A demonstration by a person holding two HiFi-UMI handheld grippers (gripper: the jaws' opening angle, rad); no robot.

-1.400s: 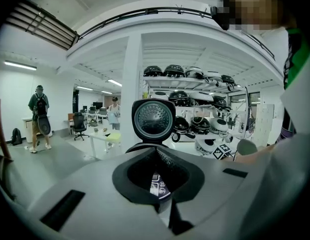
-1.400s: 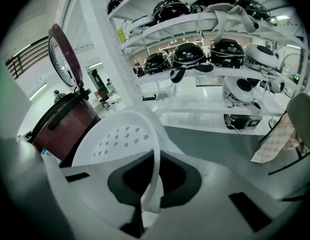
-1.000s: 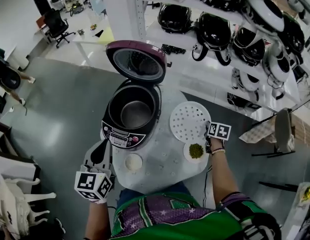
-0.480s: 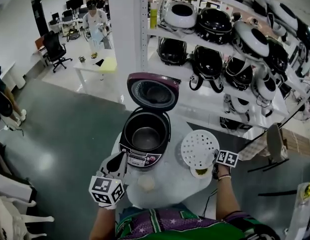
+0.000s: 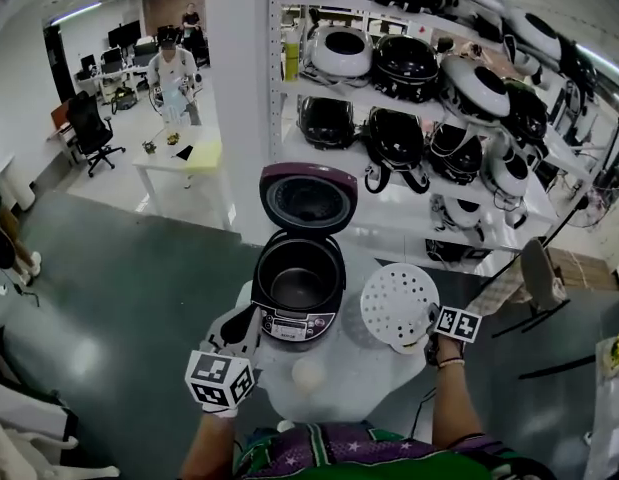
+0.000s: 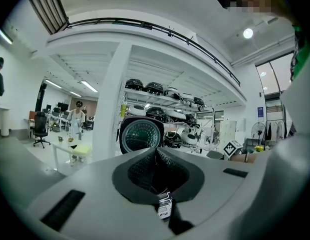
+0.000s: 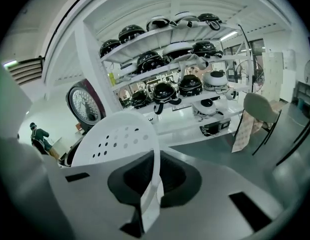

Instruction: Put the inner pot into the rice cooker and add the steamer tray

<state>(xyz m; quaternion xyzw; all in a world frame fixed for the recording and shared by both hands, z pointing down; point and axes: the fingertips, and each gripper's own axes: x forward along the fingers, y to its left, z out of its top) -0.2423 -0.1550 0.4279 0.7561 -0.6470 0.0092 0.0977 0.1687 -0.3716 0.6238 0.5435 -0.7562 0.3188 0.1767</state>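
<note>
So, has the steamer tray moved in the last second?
Yes: the right gripper has lifted the steamer tray off the table; it now hides the green dish.

Matt plastic steamer tray (image 5: 399,306) (glossy cooker (image 5: 297,324)).

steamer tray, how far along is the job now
Done: the inner pot sits in the open rice cooker. In hand: the right tool is shut on the rim of the steamer tray, holding it tilted beside the cooker. The left tool is shut and empty. Left: set the tray into the pot; the lid stands open.
</note>
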